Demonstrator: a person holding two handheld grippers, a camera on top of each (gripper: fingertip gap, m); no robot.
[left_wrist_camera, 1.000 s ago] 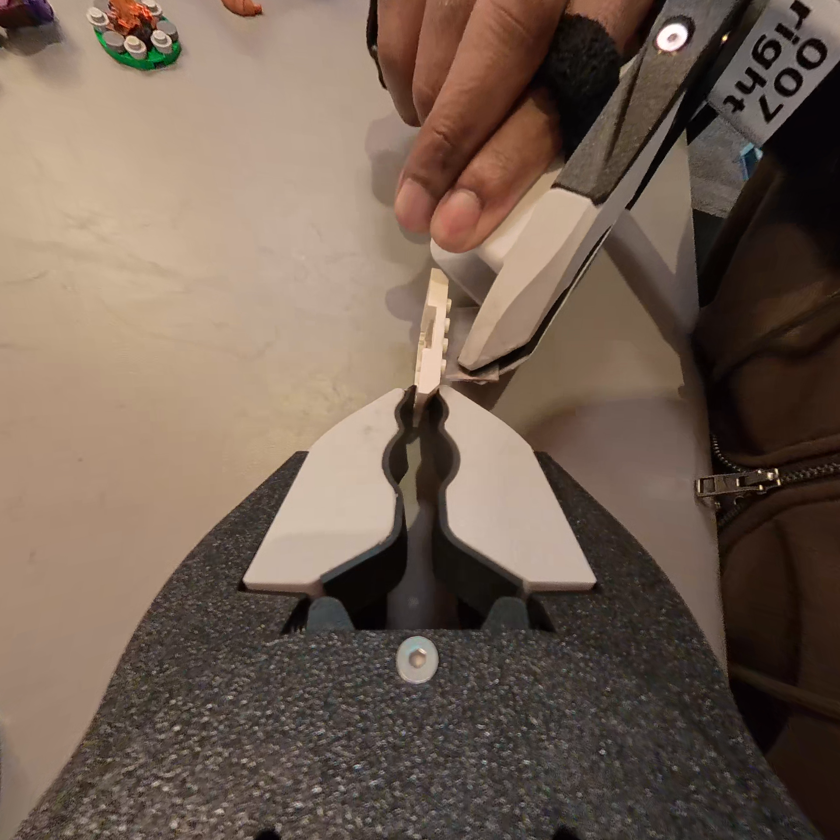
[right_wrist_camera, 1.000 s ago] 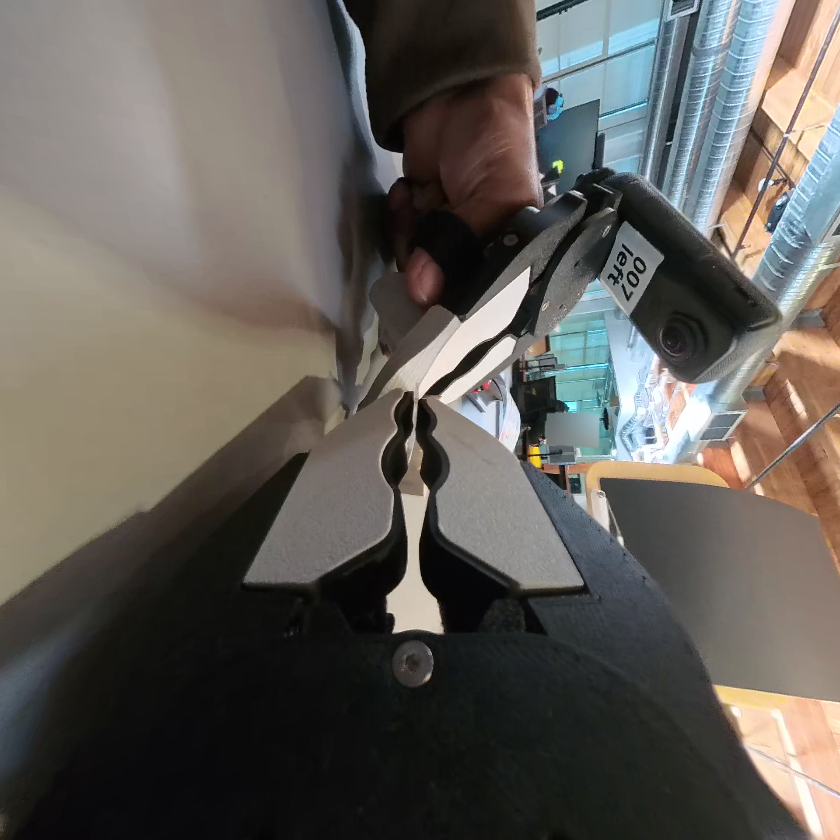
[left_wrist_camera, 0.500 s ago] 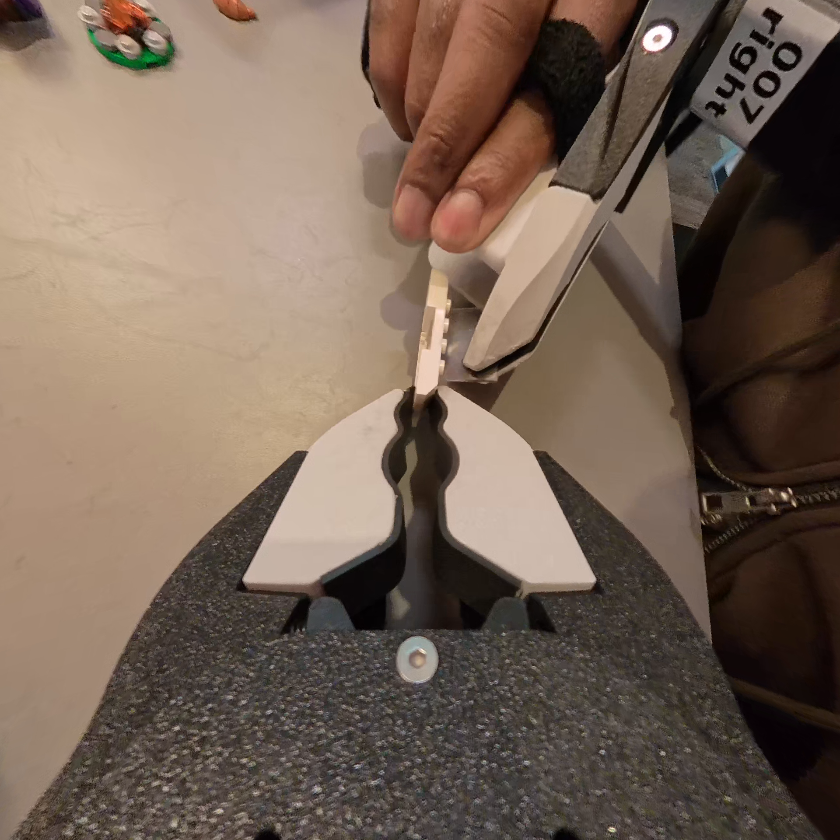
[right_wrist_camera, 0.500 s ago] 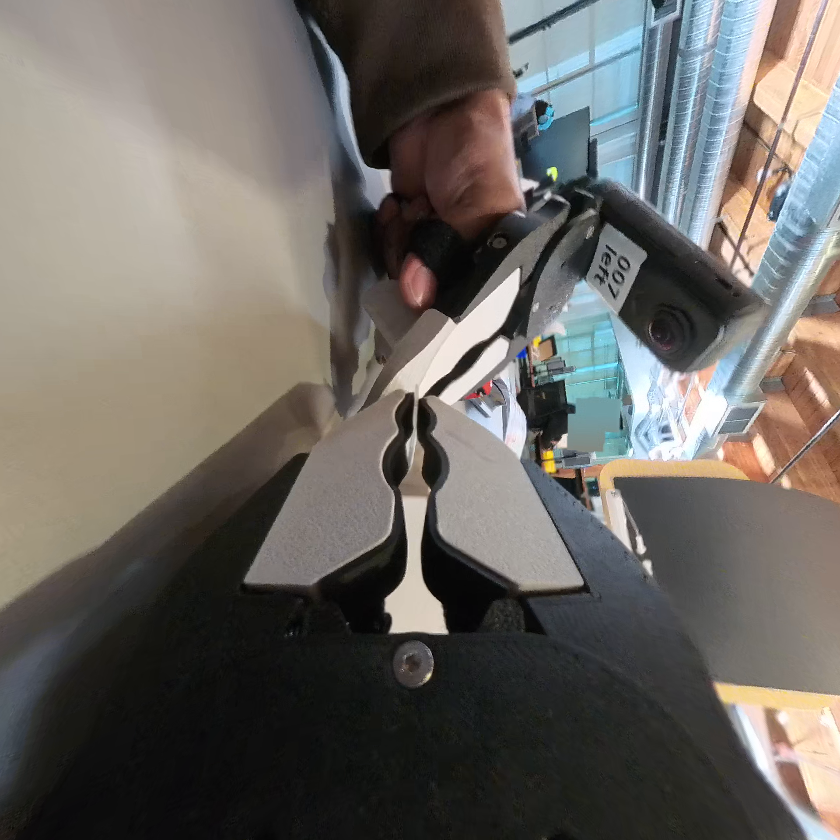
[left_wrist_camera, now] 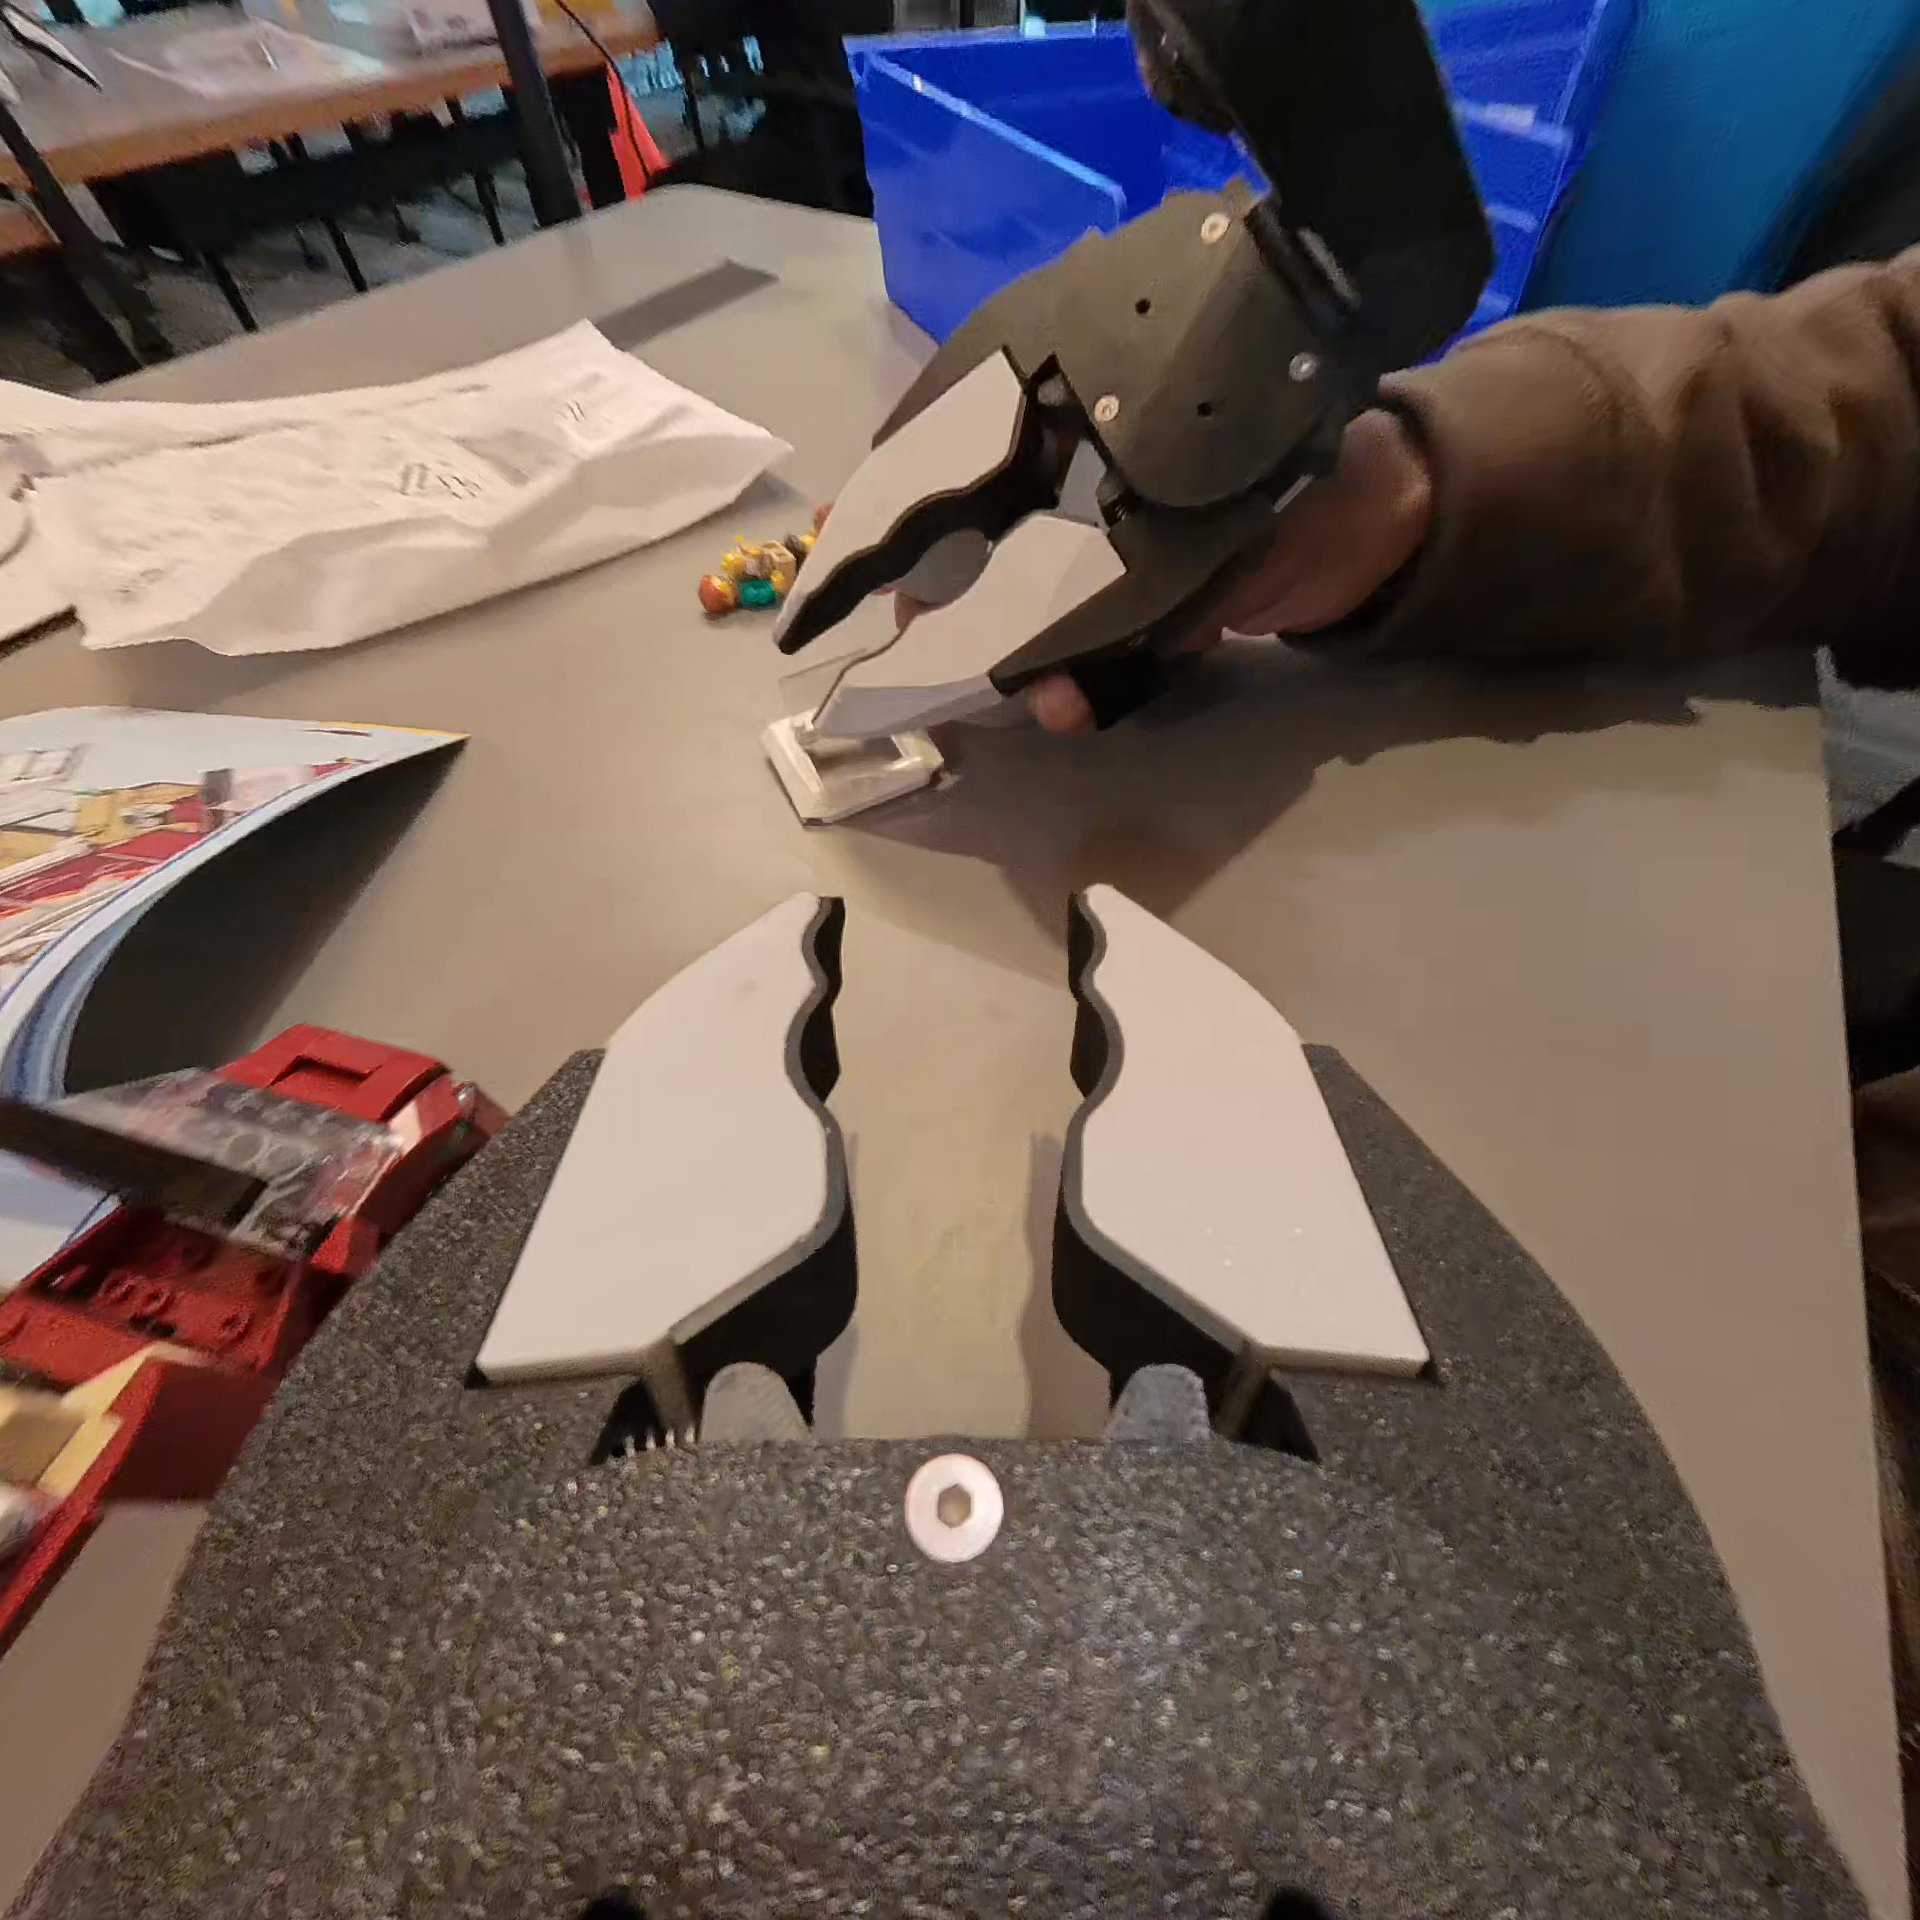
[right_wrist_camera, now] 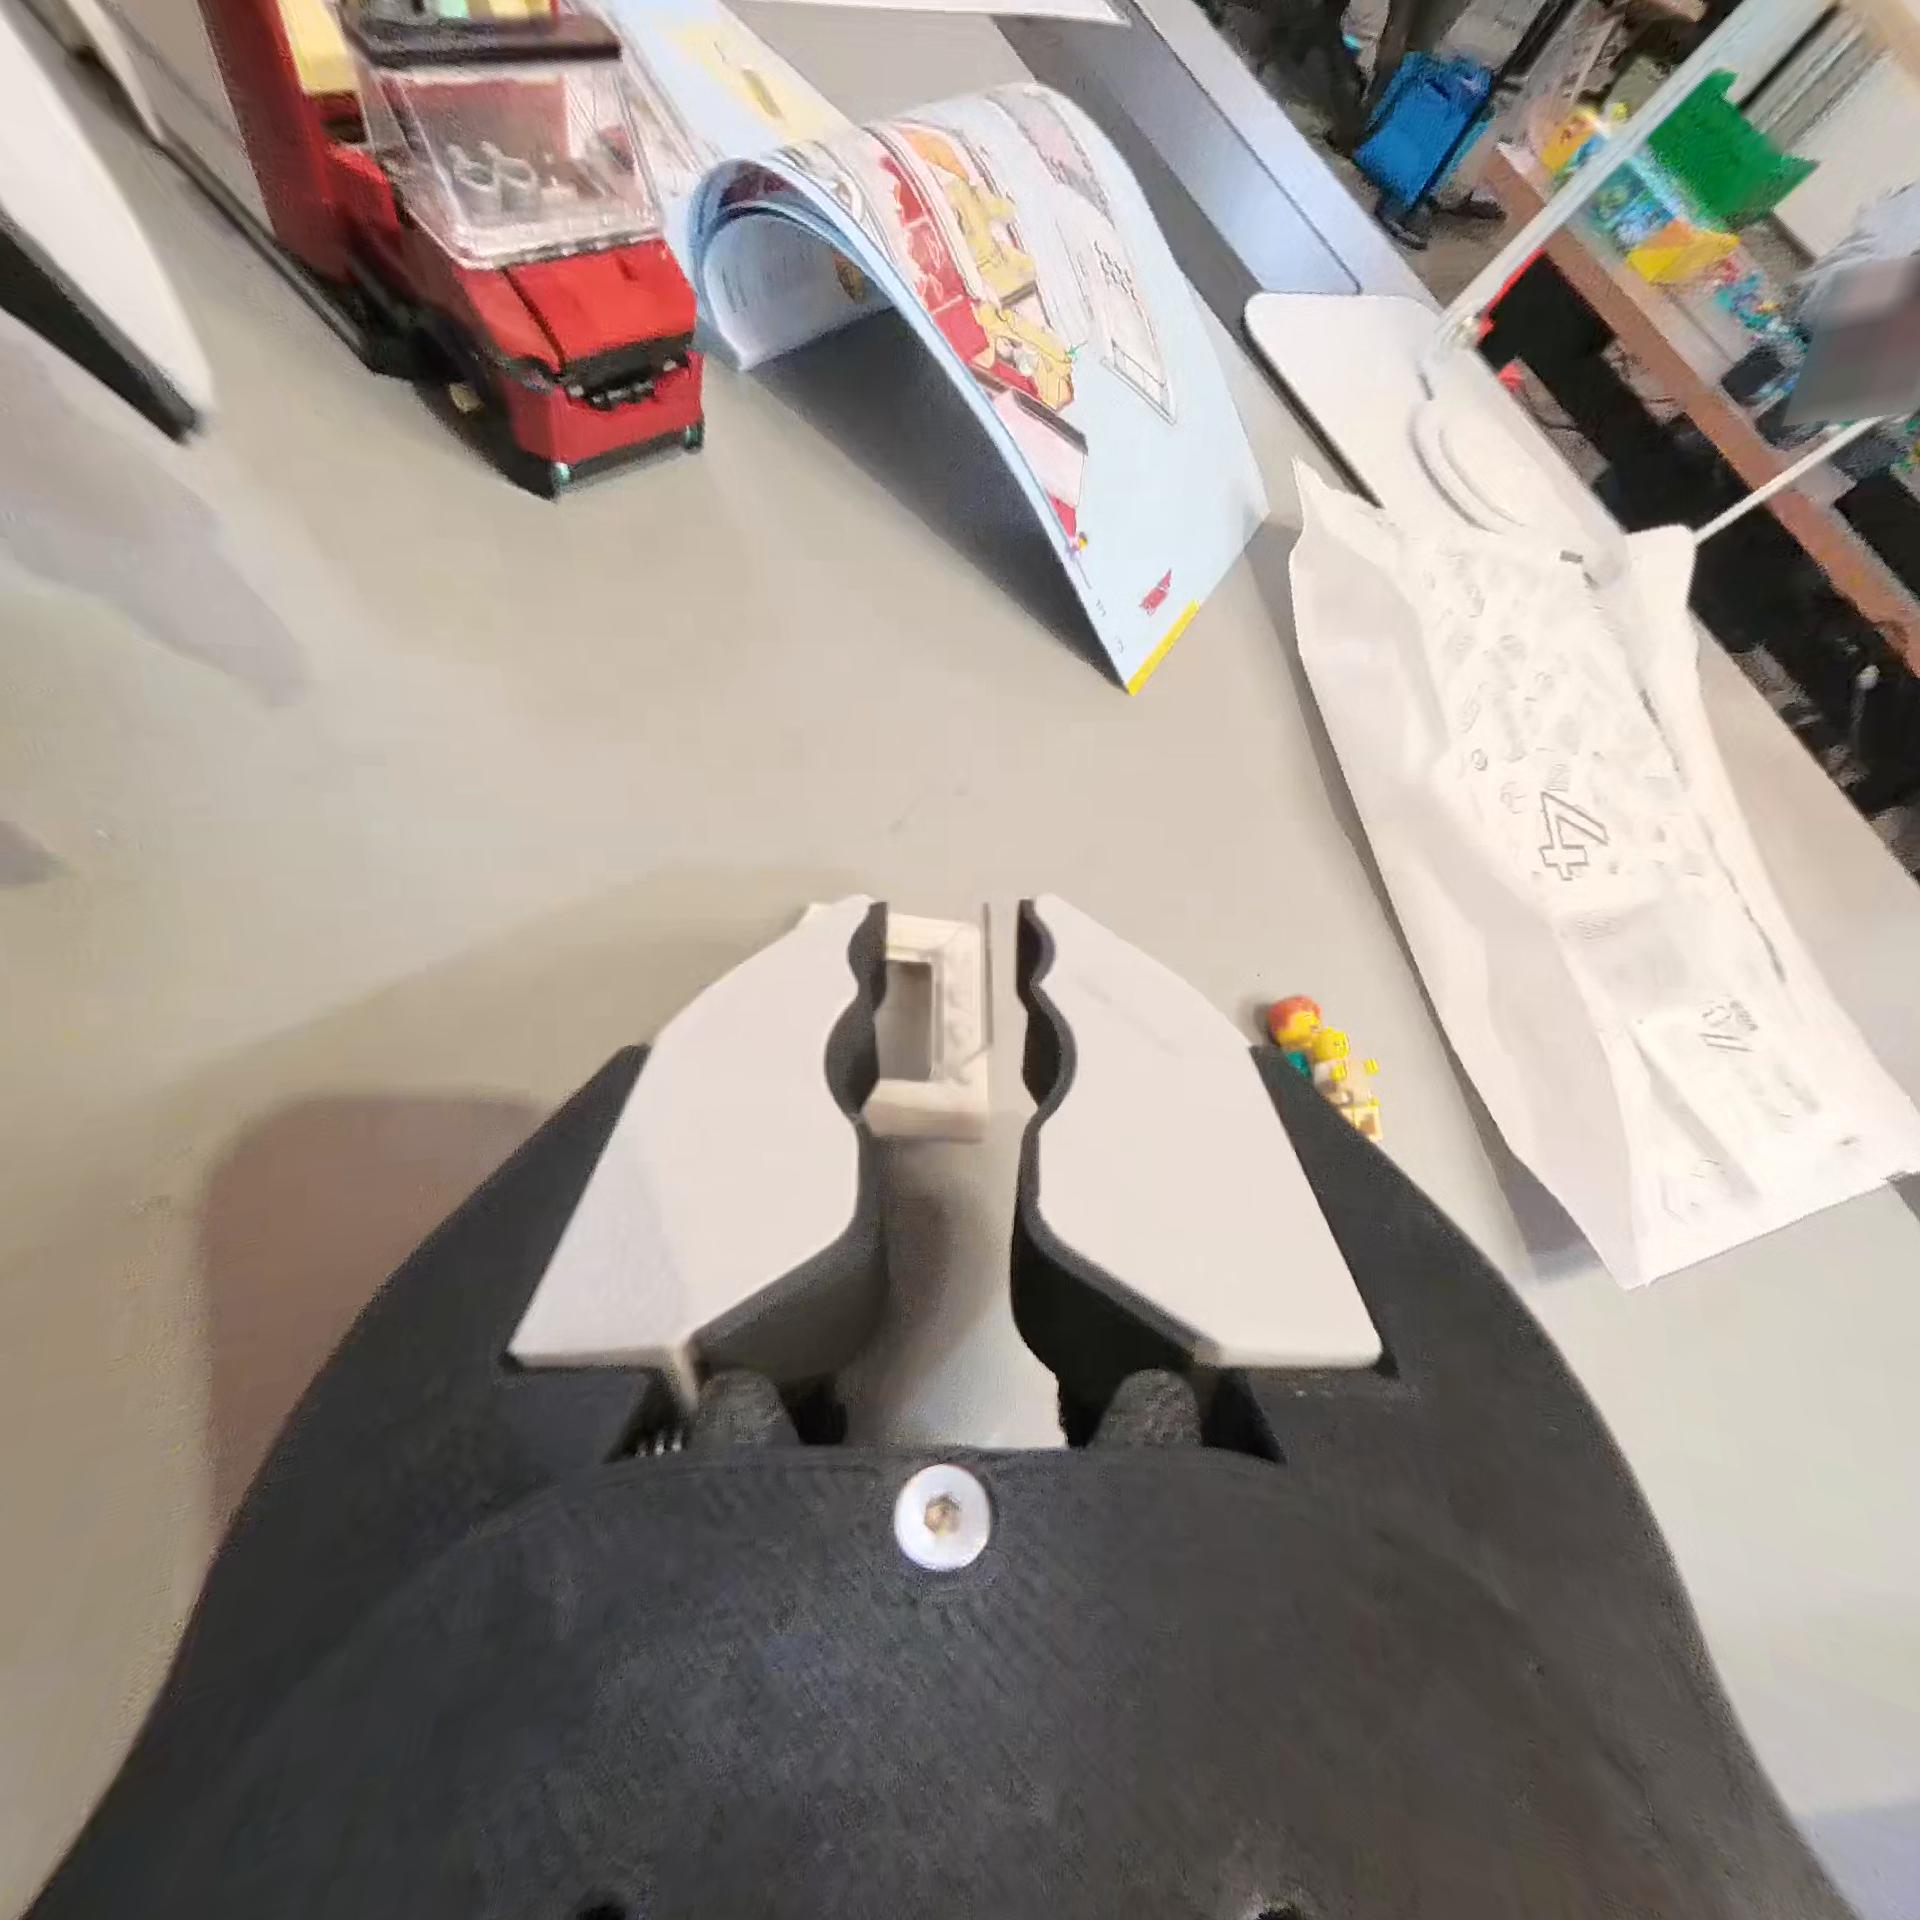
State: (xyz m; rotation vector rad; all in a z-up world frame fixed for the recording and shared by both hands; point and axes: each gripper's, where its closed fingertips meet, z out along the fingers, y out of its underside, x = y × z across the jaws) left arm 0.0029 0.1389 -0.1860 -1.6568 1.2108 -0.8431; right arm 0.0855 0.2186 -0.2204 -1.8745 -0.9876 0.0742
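A small white window-frame brick [left_wrist_camera: 862, 769] with a clear pane lies flat on the grey table [left_wrist_camera: 1403, 1039]. My left gripper [left_wrist_camera: 956, 904] is open and empty, a short way in front of the brick. My right gripper [left_wrist_camera: 805, 681] is also open, with one finger low over the frame and the other above it. In the right wrist view the brick [right_wrist_camera: 930, 1039] lies between the spread fingers of the right gripper [right_wrist_camera: 945, 914]. The pads do not clamp it, and a gap shows on its right side.
A red toy van [right_wrist_camera: 520, 291] stands at the left, also in the left wrist view [left_wrist_camera: 208, 1195]. An open instruction booklet [right_wrist_camera: 987, 312] and a white paper bag [right_wrist_camera: 1558, 883] lie beyond. Minifigures [right_wrist_camera: 1325, 1060] lie beside the right gripper. Blue bins [left_wrist_camera: 1039, 156] stand behind the table. About 9 cm separates my left fingertips from the red toy van [right_wrist_camera: 520, 291]. It is also in sight in the left wrist view [left_wrist_camera: 397, 1098].
Both grippers were shut, holding the white brick and its thin pane together in the air. Both have opened, the brick now lies on the table, and the left gripper has drawn back.
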